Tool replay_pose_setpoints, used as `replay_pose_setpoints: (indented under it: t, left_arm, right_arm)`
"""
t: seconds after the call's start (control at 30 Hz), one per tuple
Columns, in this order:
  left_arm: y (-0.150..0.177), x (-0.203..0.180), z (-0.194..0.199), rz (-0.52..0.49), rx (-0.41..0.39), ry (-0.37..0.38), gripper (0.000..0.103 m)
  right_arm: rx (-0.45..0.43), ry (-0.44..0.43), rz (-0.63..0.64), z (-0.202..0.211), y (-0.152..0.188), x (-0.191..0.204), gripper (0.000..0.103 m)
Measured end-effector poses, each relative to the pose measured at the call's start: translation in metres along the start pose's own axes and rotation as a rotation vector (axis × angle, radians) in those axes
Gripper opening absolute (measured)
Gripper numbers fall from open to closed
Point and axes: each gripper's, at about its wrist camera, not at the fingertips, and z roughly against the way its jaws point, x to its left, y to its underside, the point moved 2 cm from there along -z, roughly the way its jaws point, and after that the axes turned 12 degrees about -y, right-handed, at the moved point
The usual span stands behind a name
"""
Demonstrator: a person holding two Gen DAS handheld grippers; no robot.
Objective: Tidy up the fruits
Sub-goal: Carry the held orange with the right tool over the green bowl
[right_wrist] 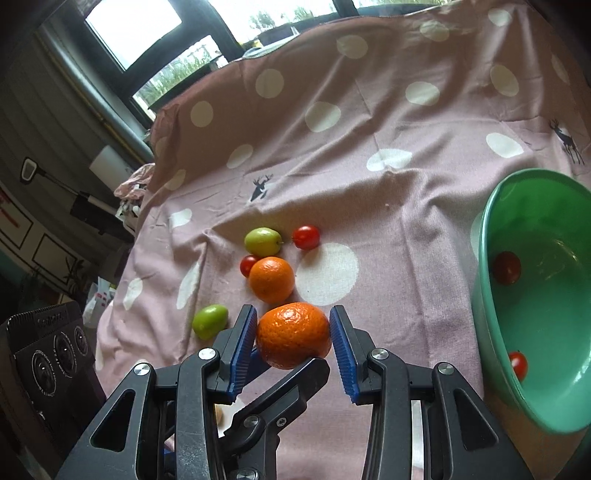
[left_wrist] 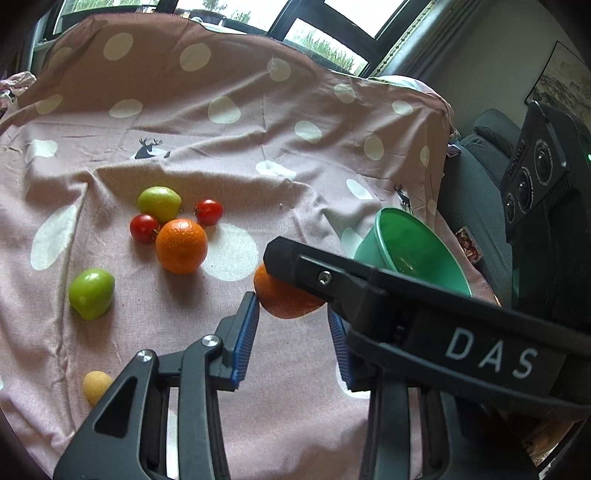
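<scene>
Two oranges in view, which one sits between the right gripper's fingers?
The nearer orange, between the blue pads; the other orange lies farther back on the cloth beside a red tomato.

I see an orange (right_wrist: 293,334) between my right gripper's (right_wrist: 293,334) pads, a bowl (right_wrist: 491,295) right, loose fruit (right_wrist: 272,278) behind it.

Home rm: windows (right_wrist: 133,33), framed pic (left_wrist: 561,85), polka-dot cloth (left_wrist: 221,155).
</scene>
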Motion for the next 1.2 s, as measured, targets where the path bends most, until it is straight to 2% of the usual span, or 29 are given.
replay_pose_setpoints:
  t: [0.37, 0.77, 1.2]
  left_arm:
    - [-0.006, 0.0, 0.024, -0.006, -0.066, 0.001, 0.038]
    - [-0.009, -0.019, 0.033, -0.059, -0.116, -0.033, 0.038]
    - [-0.022, -0.062, 0.044, -0.161, -0.181, -0.039, 0.038]
  right_arm:
    - [-0.053, 0.003, 0.076, 0.014, 0.0, 0.028, 0.044]
    - [-0.063, 0.01, 0.086, 0.027, -0.003, 0.027, 0.044]
    - [-0.138, -0.002, 0.108, 0.068, -0.013, 0.015, 0.044]
